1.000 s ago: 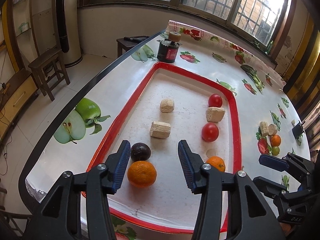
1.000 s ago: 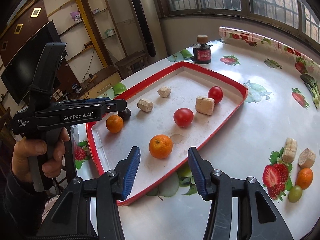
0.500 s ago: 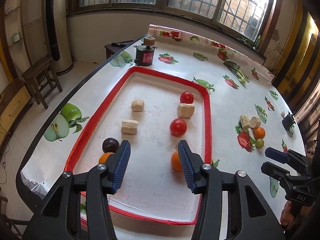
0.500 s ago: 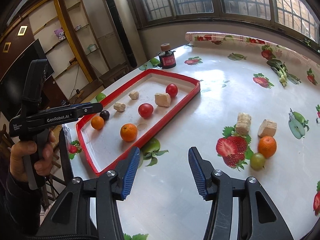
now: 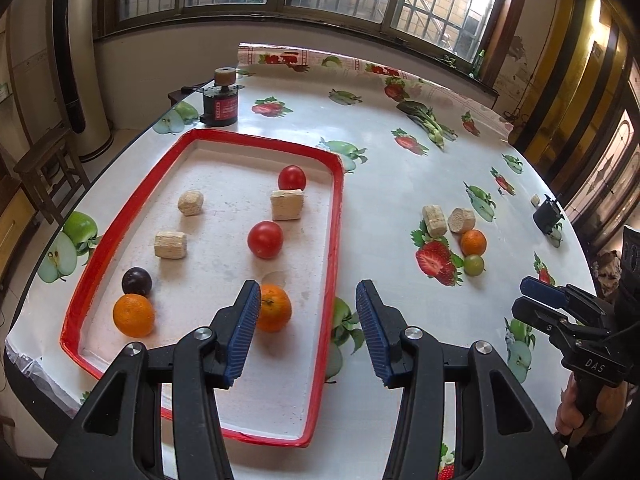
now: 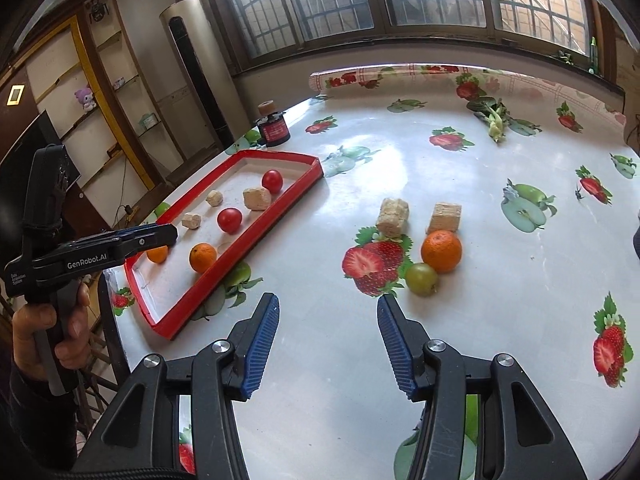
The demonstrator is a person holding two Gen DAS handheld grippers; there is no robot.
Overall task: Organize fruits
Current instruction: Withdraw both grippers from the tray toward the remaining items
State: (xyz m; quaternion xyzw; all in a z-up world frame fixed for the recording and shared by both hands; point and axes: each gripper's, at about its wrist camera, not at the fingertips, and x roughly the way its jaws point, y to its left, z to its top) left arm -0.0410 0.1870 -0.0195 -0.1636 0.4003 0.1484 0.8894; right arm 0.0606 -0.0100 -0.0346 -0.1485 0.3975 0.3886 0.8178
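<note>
A red-rimmed tray (image 5: 338, 216) lies on the fruit-print tablecloth (image 5: 392, 184), filling the left wrist view from about 12 o'clock down to 7 o'clock. Inside it, at 12 o'clock, a tomato (image 5: 292, 177) touches a pale block (image 5: 287, 205); a second tomato (image 5: 265, 239) sits toward the middle. Two more pale blocks (image 5: 191, 202) (image 5: 171, 244) lie along the tray's 9 o'clock side. At the 7 o'clock corner a dark plum (image 5: 137, 281) rests just beside an orange (image 5: 133, 315), and another orange (image 5: 276, 312) sits near the 5 o'clock rim.

Outside the tray, at 3 o'clock of it, a loose cluster waits on the cloth: two pale blocks (image 6: 392, 216) (image 6: 444, 216), an orange (image 6: 441, 250) and a green fruit (image 6: 421, 278) touching it. A dark jar (image 5: 219, 104) stands beyond the tray's far end.

The left gripper (image 5: 308, 312) hangs released over the tray's near rim, nothing between its blue pads. The right gripper (image 6: 326, 338) is likewise released and empty, the cluster at its 1 o'clock.
</note>
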